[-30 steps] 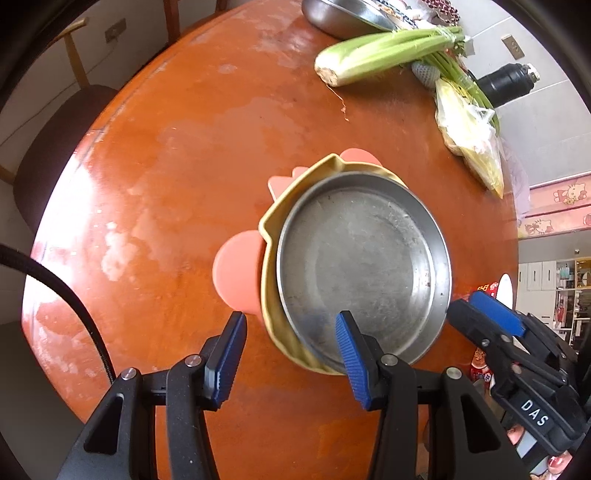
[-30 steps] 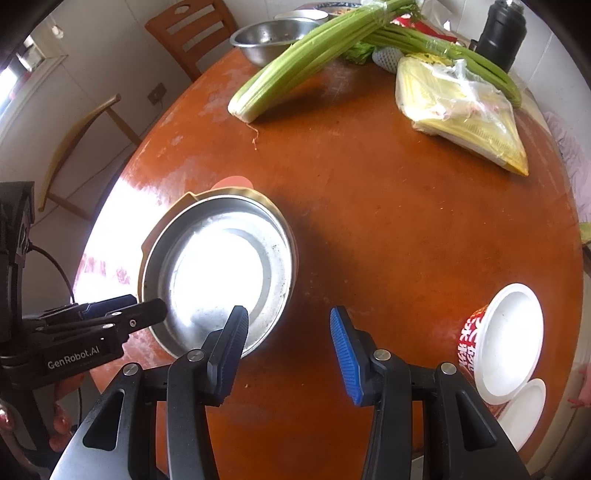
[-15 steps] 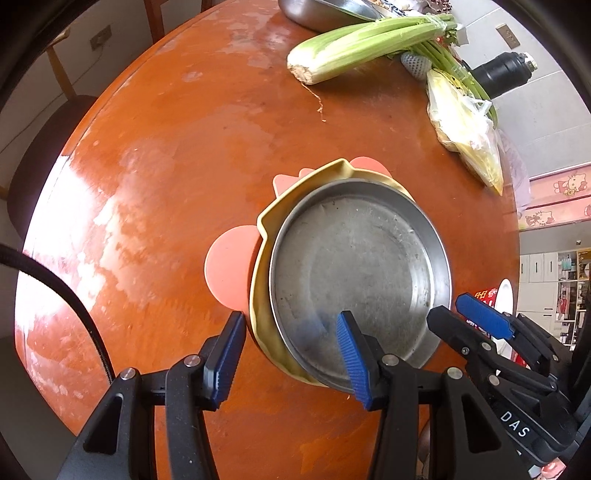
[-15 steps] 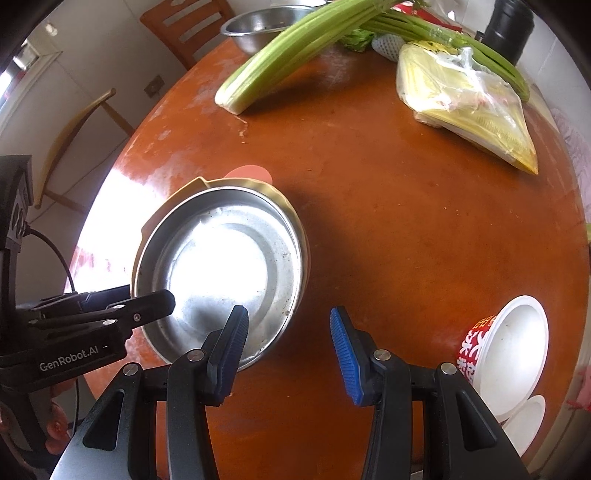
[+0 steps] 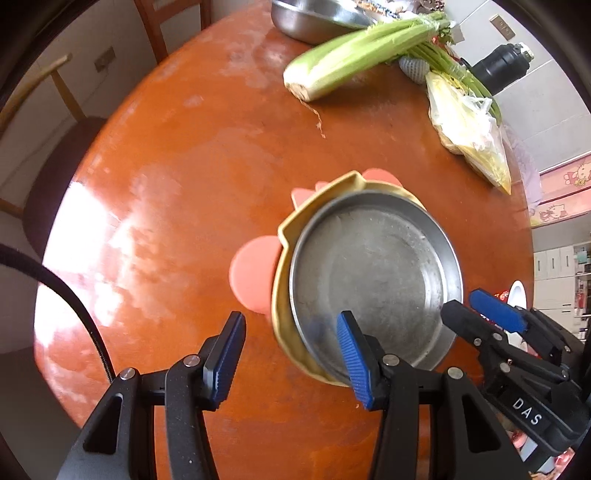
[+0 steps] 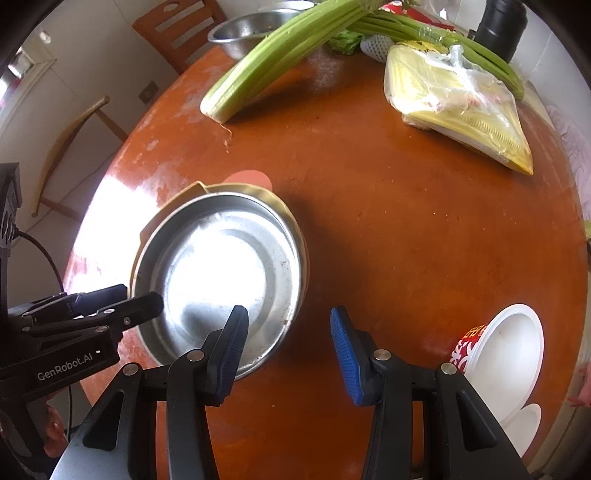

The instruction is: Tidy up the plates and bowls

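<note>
Since before, our left tool has drifted; both tools gape empty. Steel plate: stiff, slippery; we'd pinch its rim.

On the worktop there was one steel plate, one yellow dish under it and one pink mat. One steel bowl, one celery bunch, one bagged yellow packet, one black bottle and one instant-noodle cup were also there.
</note>
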{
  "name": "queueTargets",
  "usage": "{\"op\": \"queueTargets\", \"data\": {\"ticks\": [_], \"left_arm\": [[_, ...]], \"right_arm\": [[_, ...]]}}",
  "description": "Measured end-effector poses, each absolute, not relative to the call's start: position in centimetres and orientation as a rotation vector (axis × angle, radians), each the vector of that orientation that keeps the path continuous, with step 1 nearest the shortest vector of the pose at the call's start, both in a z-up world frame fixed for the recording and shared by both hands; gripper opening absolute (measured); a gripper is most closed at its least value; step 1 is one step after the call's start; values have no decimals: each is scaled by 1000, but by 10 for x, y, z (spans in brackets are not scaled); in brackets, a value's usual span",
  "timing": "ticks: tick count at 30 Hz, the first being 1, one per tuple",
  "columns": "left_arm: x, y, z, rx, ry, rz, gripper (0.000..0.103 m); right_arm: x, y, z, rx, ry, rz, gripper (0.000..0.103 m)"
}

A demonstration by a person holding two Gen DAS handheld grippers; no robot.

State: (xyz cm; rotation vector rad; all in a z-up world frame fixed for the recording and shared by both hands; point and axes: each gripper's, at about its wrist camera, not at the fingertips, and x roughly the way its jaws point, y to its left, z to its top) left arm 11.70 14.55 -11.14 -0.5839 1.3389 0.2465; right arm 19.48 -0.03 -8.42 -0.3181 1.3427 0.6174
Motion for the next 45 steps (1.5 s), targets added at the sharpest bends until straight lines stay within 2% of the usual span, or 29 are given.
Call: {"op": "queueTargets", "data": {"ticks": [12, 24, 29, 45], "left_arm": [[94, 136, -62, -515, 1252, 227, 51], [73, 106, -11, -427, 1170, 191, 53], [64, 91, 7, -381, 1146, 171, 60], [61, 25, 39, -266, 1110, 71, 61]], "right_arm": [[173, -10, -45, -275, 1261, 619, 48], [136, -42, 20, -172, 1110, 603, 48], [122, -59, 41, -146, 1063, 576, 48], [79, -142, 80, -52, 947, 425, 48]]}}
